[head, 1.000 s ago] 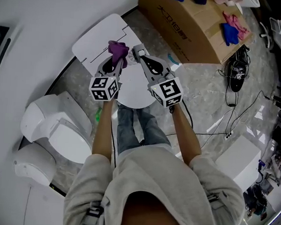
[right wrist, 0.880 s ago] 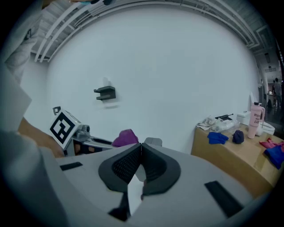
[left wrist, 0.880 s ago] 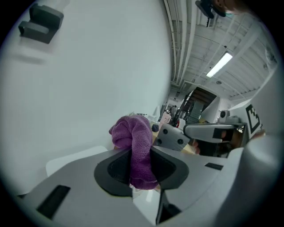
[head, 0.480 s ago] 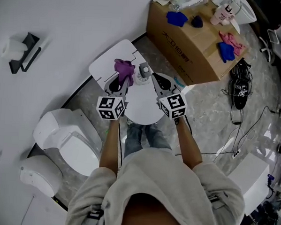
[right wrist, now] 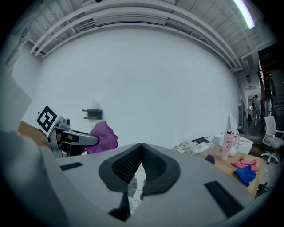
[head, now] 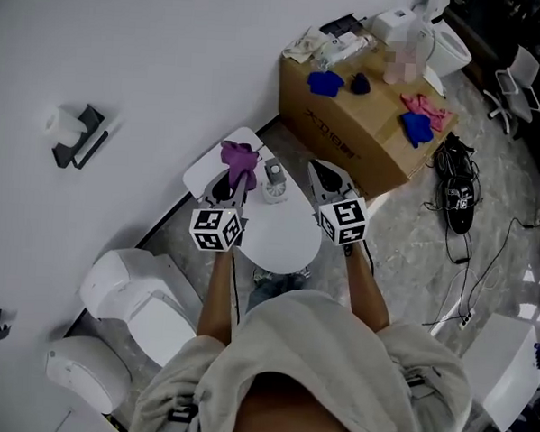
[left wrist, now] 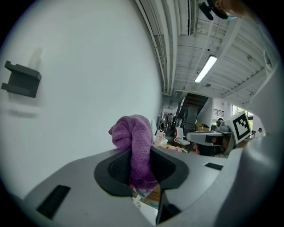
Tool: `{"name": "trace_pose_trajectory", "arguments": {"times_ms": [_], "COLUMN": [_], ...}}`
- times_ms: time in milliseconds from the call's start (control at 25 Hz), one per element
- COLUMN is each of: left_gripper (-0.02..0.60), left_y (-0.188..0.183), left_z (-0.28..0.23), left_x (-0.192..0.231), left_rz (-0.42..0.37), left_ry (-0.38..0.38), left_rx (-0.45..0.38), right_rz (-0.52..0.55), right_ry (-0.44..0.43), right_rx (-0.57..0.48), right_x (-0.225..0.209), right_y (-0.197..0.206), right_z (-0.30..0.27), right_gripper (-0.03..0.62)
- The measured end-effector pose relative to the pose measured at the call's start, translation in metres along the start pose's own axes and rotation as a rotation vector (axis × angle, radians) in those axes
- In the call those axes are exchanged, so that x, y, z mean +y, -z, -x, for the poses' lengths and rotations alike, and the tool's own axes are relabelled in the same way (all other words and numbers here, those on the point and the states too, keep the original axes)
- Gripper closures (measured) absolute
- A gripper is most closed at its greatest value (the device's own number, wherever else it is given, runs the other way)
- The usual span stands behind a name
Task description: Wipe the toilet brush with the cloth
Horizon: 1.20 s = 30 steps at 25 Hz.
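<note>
- Left tool (left wrist: 140, 154) clamps the purple cloth (left wrist: 131, 133), bunched upward as if ready for wiping. Right tool (right wrist: 141, 148) is pressed closed on nothing, likely free to steady the brush.
- Between them, what appears to be the toilet brush (head: 273, 184) stands on the round white table (head: 282, 243), apart from the cloth.
- Beyond, a cardboard box (head: 365, 125) carries blue and pink cloths.

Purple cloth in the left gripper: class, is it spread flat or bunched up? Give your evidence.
Bunched up. The purple cloth is pinched between the jaws of the left gripper, shut on it, and bulges above them as a rounded wad.
</note>
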<state>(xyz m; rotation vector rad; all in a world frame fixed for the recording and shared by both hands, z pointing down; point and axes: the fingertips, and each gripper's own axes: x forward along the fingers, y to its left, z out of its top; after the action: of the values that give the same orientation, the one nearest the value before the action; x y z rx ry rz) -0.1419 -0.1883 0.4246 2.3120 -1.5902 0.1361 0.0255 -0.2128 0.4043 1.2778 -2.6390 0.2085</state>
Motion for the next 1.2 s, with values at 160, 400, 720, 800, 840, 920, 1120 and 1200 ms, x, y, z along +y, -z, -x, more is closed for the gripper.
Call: {"name": "trace_pose_trajectory", "arguments": {"times_ms": [160,400,720,800,840,920,1120,1200], "left_gripper": [0.472,0.472,0.473,0.472,0.472,0.472,0.472,0.472], "left_y": [-0.023,-0.052,-0.052,-0.051,-0.050,-0.050,-0.056,-0.057], "left_z": [0.003,0.001,0.012,0.013,0.013,0.014,0.013,0.012], "left_x": [-0.006,-0.006,-0.008,-0.008,-0.009,-0.010,-0.010,-0.011], "left_rz": [-0.030,-0.075,-0.082,-0.082,-0.083,-0.086,-0.093,-0.095], "left_ry": [0.009,0.010,0.002,0.003,0.003,0.003,0.005,0.006], "left_rx": [-0.029,-0.076,-0.078,-0.077,-0.076,-0.073,-0.078,-0.080], "right_rz": [0.016,0.040,0.053,0.056,0.055,0.054,0.056,0.056], "right_ry": [0.035,0.076,0.107,0.111,0.111,0.109,0.104,0.101], "right_rx": [-0.025,-0.070,-0.084,-0.083,-0.083,-0.084,-0.081,-0.080], "right_x": [-0.011,-0.028,-0.037,-0.037,-0.037,-0.036,-0.035,-0.034], "right_y": [-0.017,-0.040,-0.046,-0.047,-0.047,-0.047,-0.049,-0.048], "right_z": [0.011,0.019,0.030,0.030,0.030,0.030,0.027,0.026], "right_gripper": [0.563,0.563,0.563,0.563,0.563,0.563,0.563,0.563]}}
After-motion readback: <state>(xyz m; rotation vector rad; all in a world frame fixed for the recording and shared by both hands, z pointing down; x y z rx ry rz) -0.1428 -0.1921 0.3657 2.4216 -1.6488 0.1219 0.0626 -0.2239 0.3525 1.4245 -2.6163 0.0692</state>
